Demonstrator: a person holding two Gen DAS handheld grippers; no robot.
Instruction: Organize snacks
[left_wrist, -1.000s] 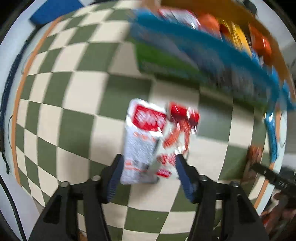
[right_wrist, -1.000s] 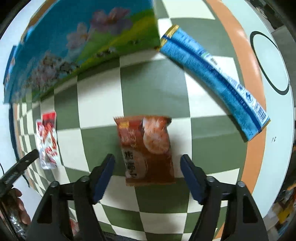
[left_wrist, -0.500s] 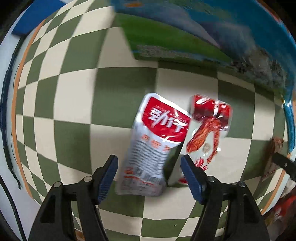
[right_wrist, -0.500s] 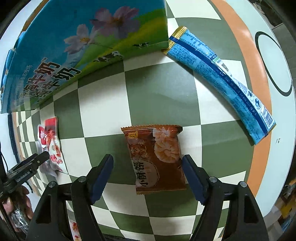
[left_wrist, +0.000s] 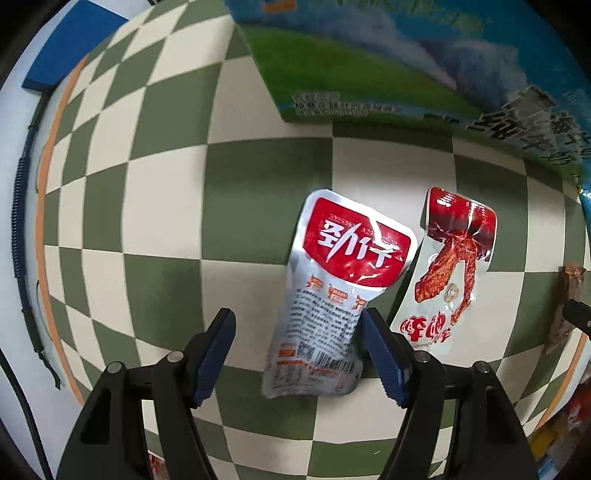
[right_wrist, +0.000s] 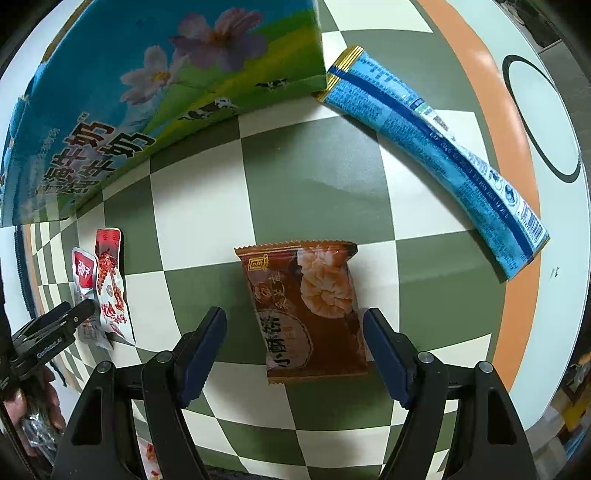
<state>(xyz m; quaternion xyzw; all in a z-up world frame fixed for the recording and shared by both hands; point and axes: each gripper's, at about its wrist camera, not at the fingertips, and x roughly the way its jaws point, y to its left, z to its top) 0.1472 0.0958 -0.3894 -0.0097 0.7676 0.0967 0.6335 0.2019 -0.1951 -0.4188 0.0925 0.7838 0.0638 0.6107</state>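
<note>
On the green-and-cream checkered surface (left_wrist: 258, 184), the left gripper (left_wrist: 297, 350) hangs low with its jaws spread apart; the lower end of a silver pouch with a red label (left_wrist: 332, 295) lies between them, close against the right jaw, not pinched. Just right of that pouch, edges touching or overlapping, lies a white-and-red snack packet (left_wrist: 443, 273). Behind both stands a large blue-and-green milk carton box (right_wrist: 166, 92). Further right, the right gripper (right_wrist: 295, 350) also has its jaws wide apart, straddling the lower part of a brown biscuit packet (right_wrist: 306, 310) lying flat, nearer the right jaw. Beyond it, a long blue wrapper (right_wrist: 436, 155) lies diagonally, its upper end at the box's corner.
</note>
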